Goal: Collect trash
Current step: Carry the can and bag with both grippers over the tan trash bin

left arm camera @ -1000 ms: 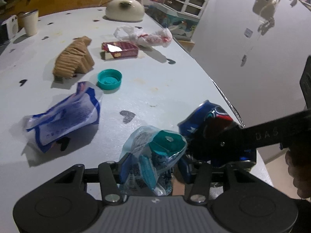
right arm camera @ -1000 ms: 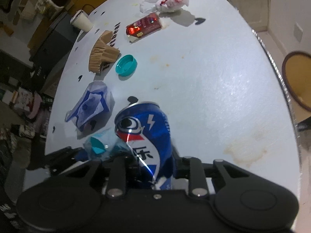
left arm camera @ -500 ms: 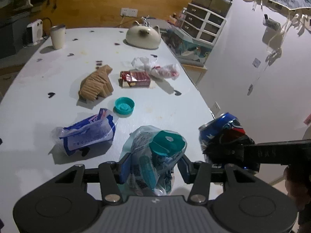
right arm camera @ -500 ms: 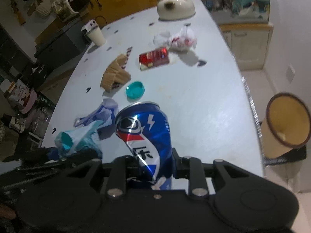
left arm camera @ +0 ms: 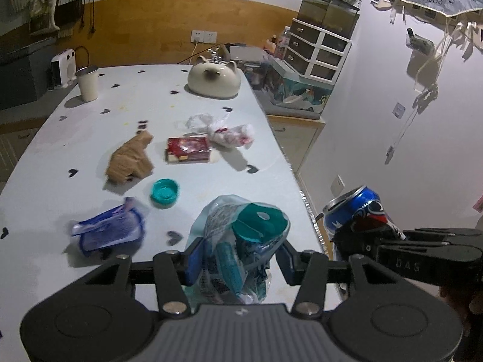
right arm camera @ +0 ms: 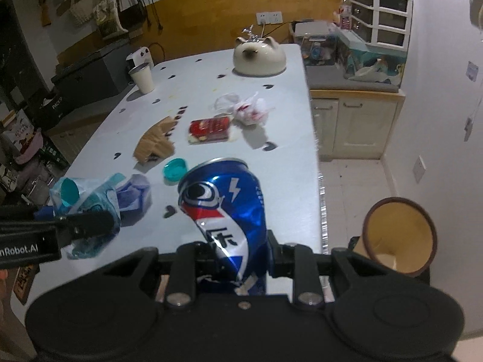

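In the left wrist view, the left gripper (left arm camera: 238, 259) clamped a crumpled clear plastic packet with a teal cap (left arm camera: 241, 235) above the near edge of the white heart-dotted table (left arm camera: 90, 157). In the right wrist view, the right gripper (right arm camera: 238, 256) pinched a dented blue soda can (right arm camera: 223, 208) above the table's right edge, beside a tan round bin (right arm camera: 398, 235) on the floor.

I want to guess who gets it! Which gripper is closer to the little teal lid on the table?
Left. The left gripper, holding a plastic packet, hangs just in front of the teal lid; the right gripper, with the can, is farther right.
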Demonstrator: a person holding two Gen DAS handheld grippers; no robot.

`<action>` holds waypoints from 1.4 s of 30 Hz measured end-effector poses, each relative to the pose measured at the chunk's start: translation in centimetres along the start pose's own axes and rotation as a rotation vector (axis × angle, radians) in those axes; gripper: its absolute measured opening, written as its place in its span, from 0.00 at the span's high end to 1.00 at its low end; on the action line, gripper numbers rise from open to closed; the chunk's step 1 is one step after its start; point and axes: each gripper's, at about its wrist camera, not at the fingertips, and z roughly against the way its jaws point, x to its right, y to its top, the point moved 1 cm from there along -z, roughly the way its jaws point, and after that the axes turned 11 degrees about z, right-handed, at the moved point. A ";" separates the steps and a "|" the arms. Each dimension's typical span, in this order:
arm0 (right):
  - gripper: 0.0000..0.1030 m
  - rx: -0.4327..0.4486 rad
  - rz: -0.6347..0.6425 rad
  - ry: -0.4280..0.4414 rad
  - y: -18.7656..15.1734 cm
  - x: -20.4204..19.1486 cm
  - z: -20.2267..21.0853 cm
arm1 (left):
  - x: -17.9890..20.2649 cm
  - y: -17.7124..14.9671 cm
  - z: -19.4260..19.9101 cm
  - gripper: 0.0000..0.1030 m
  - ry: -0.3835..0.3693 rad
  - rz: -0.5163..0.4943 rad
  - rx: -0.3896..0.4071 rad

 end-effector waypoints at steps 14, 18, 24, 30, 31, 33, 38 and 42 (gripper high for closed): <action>0.74 -0.027 0.026 0.030 -0.6 18.0 -0.7 | 16.8 -0.1 -9.8 0.50 0.008 0.046 -0.011; 0.74 -0.063 0.005 0.014 -1.5 24.2 -2.1 | 22.0 -0.6 -14.4 0.50 -0.020 0.042 -0.057; 0.74 -0.122 -0.049 -0.020 -3.5 32.8 -4.8 | 28.9 -1.8 -21.5 0.50 -0.073 0.019 -0.137; 0.74 -0.176 -0.116 -0.058 -5.7 39.5 -8.8 | 32.7 -3.4 -29.0 0.50 -0.093 0.000 -0.223; 0.74 -0.184 -0.129 -0.060 -6.1 40.5 -9.7 | 32.9 -3.7 -30.3 0.50 -0.092 0.004 -0.240; 0.73 -0.205 -0.150 -0.064 -6.9 42.1 -11.6 | 32.9 -4.4 -33.3 0.50 -0.080 0.015 -0.271; 0.73 -0.268 -0.194 -0.062 -9.0 44.6 -17.3 | 31.3 -6.0 -40.8 0.50 -0.054 0.059 -0.363; 0.73 -0.319 -0.215 -0.048 -10.7 45.7 -22.7 | 29.4 -7.6 -46.7 0.50 -0.008 0.091 -0.428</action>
